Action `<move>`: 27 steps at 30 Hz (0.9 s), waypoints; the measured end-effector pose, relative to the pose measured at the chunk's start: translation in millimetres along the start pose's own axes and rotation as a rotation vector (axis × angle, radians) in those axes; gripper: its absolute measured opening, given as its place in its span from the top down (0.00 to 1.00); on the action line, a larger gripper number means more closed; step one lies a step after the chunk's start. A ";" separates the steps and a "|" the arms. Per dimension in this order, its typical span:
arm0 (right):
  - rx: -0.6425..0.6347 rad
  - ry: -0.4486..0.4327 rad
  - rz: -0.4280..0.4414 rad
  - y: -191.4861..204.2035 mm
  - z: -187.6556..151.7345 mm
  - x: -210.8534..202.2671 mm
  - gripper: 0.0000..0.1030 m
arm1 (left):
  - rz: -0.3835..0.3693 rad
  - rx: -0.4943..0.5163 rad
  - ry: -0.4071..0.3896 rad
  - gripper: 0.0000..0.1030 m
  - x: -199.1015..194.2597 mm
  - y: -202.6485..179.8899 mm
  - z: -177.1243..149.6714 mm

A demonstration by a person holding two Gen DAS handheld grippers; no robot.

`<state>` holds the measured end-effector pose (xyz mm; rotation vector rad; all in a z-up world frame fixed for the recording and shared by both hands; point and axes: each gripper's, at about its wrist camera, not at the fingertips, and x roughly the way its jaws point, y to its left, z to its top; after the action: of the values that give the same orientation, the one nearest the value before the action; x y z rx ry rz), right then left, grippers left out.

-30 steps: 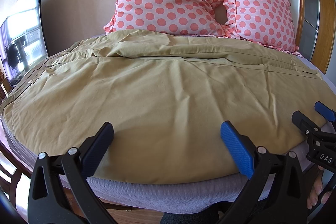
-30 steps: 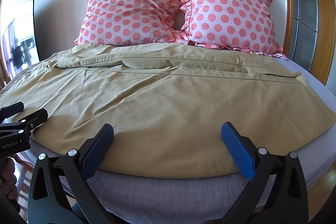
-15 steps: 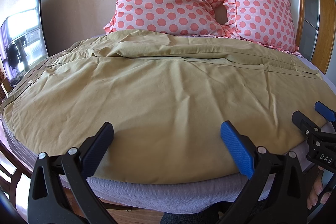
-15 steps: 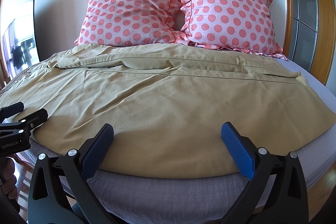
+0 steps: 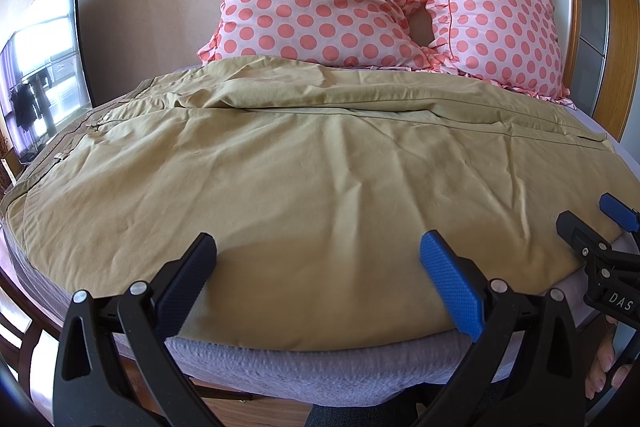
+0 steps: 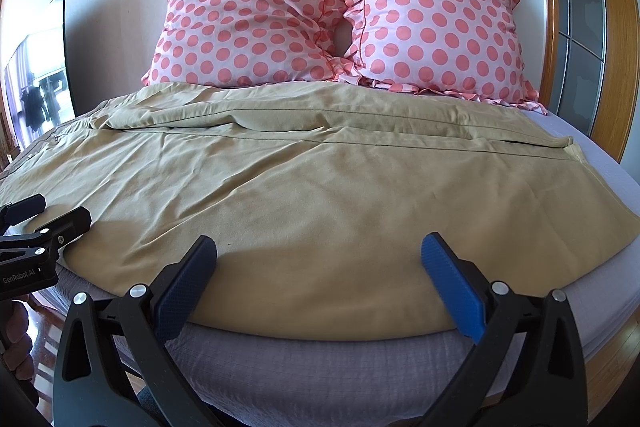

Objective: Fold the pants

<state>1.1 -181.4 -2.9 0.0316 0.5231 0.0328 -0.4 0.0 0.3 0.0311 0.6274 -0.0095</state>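
Khaki pants (image 5: 312,163) lie spread flat across the bed, waistband at the left, leg ends at the right; they also fill the right wrist view (image 6: 304,195). My left gripper (image 5: 320,267) is open and empty, hovering over the pants' near edge. My right gripper (image 6: 320,267) is open and empty, over the near edge further right. The right gripper shows at the right edge of the left wrist view (image 5: 596,227). The left gripper shows at the left edge of the right wrist view (image 6: 44,215).
Two pink polka-dot pillows (image 6: 340,15) lean against the wall behind the pants. The grey mattress (image 6: 360,367) edge lies just below the grippers. A dark TV screen (image 5: 44,67) stands at the left. A wooden door frame (image 6: 612,27) is at the right.
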 end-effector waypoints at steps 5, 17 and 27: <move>0.000 0.000 0.000 0.1 0.2 0.0 0.01 | 0.000 0.000 -0.001 0.02 0.0 0.0 0.0; 0.000 0.000 0.000 0.3 0.5 0.1 0.01 | 0.000 0.000 -0.001 0.02 0.0 0.0 0.1; 0.016 0.076 0.060 -13.4 16.5 6.1 0.01 | -0.023 0.002 0.048 0.02 0.9 3.7 5.2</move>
<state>15.0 -194.9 7.8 0.0616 0.5985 0.0892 3.4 3.4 4.1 0.0263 0.6752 -0.0319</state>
